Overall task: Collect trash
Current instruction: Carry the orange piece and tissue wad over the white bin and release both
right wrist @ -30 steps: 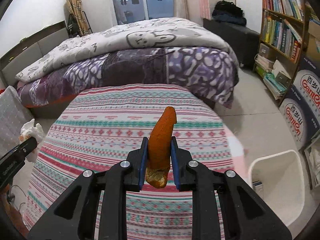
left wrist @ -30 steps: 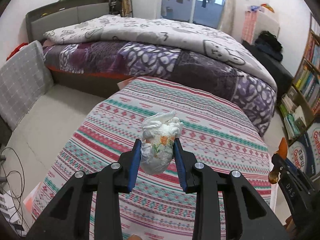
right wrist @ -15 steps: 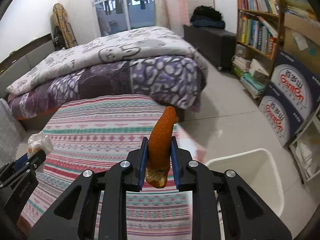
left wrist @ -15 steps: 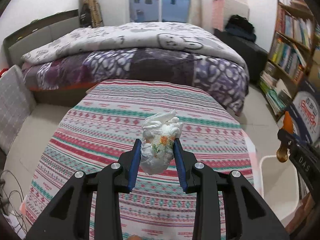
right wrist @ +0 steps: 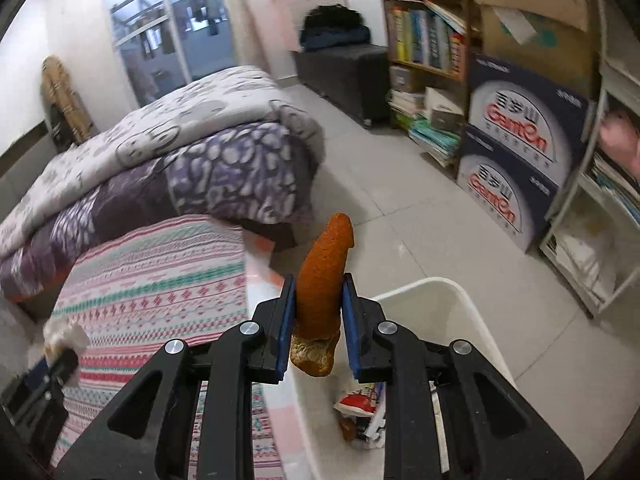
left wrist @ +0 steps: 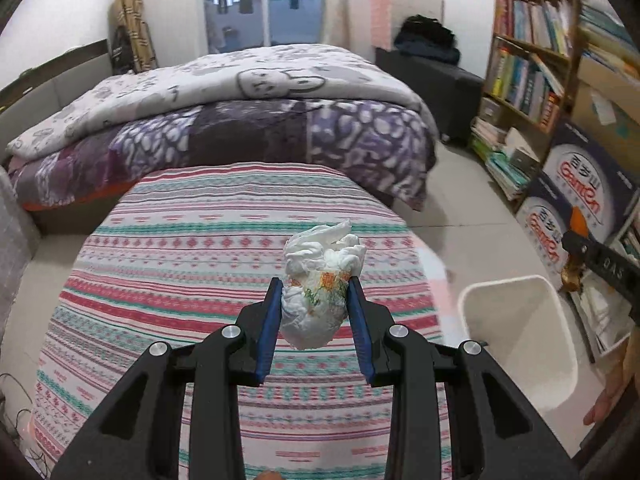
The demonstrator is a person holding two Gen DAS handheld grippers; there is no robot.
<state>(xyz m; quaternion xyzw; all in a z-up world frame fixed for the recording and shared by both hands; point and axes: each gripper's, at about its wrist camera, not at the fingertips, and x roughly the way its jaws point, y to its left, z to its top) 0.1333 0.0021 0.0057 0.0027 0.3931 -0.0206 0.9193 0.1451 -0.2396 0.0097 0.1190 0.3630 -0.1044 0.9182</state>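
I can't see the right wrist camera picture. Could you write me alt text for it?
The right tool grips an orange peel-like scrap above a white bin that already holds some wrappers. To the left is a striped tablecloth; behind are a bed and bookshelves.

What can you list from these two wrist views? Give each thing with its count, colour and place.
Crumpled white tissue wad: one, white with orange-green print, held over the table.
Orange-brown peel strip: one, held above the bin.
White plastic bin: one, on the floor right of the table, wrappers inside.
Striped tablecloth table: one, pink, teal and white, before the bed.
Bed with purple and grey quilts: one, behind the table.
Wooden bookshelf: one, right wall.
Blue printed cartons: two, stacked.
Left gripper: black, blue pads.
Right gripper: same.
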